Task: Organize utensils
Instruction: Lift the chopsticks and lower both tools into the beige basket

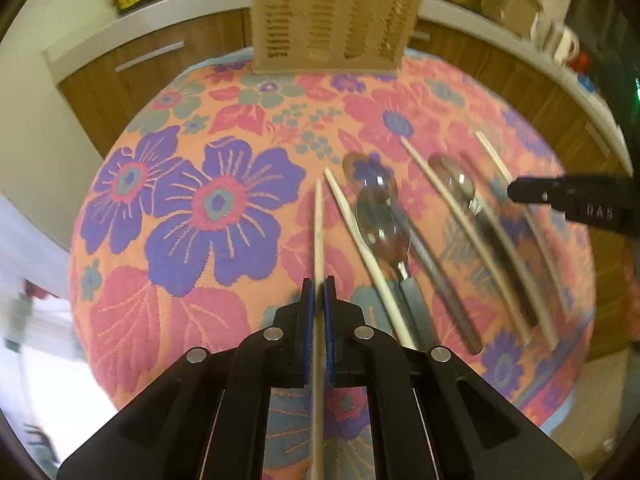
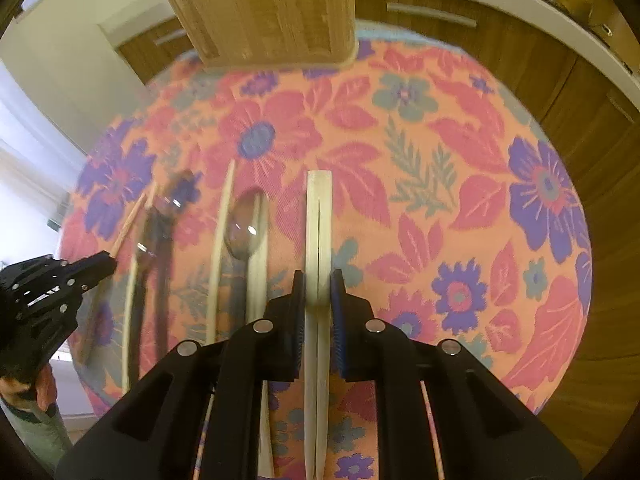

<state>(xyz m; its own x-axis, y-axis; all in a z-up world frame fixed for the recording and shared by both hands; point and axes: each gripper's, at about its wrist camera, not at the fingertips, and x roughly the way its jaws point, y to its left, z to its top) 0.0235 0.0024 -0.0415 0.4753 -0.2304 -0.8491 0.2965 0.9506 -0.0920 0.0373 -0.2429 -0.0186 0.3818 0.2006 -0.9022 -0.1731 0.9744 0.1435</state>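
1. Left gripper (image 1: 319, 286): black frame with blue pads, clenched on a single pale chopstick (image 1: 318, 220). The stick is thin, cream-coloured and straight; it runs from below the jaws up between the pads and out over the cloth.
2. Right gripper (image 2: 318, 280): same black build with blue pads, grasping a pair of pale chopsticks (image 2: 319, 208). The two flat cream sticks lie side by side with a narrow dark slit between them, their squared ends pointing away from the camera.
3. Tablecloth (image 1: 168, 208): woven fabric, orange ground with large purple, pink and teal flowers and leaves; it covers the round table on which all the utensils lie.
4. Loose chopstick (image 1: 362, 248): cream, lying on the cloth just beside the held stick and slanting away from it.
5. Near spoon (image 1: 382, 224): shiny metal bowl facing up, dark grey handle toward the camera; a second spoon bowl (image 1: 366, 168) shows just beyond it, blurred.
6. Far spoon (image 1: 454, 178): metal, lying between two further cream chopsticks, one (image 1: 448, 200) on its left, one (image 1: 494, 156) on its right, beside the right gripper's tip.
7. Slatted holder (image 1: 332, 16): light tan upright box with slotted walls, standing at the far edge of the table.
8. Cabinets (image 1: 120, 68): brown wooden fronts with metal handles under a white counter, behind the table.
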